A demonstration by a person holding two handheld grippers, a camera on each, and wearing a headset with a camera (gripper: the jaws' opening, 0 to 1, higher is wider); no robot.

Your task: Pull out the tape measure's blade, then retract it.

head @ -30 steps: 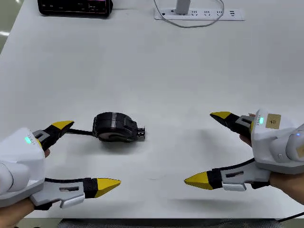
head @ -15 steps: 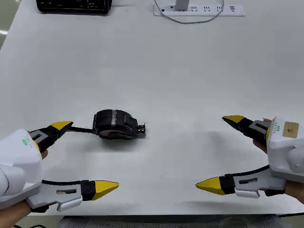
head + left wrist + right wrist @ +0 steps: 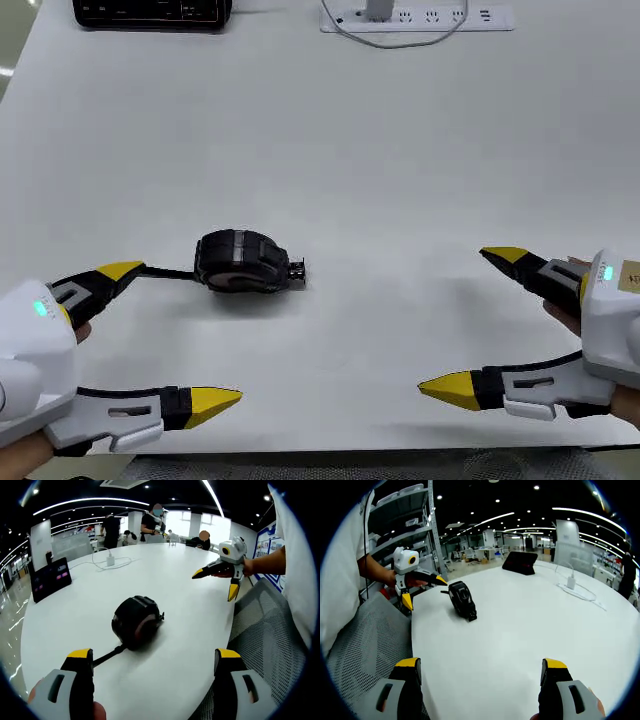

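Note:
A black tape measure lies on the white table, its blade hook at its right end and a black strap trailing left. It also appears in the left gripper view as the tape measure and in the right gripper view as the tape measure. My left gripper stands open at the table's near left, its upper tip close to the strap's end, holding nothing. My right gripper stands open at the near right, well apart from the tape measure. The left gripper and right gripper have wide empty jaws.
A white power strip with a plugged cable lies at the table's far edge. A black device stands at the far left. The table's front edge runs just below both grippers. A grey mesh chair stands beside the table.
Both grippers have drawn back toward me and outward, the right one farther right. The tape measure has stayed put.

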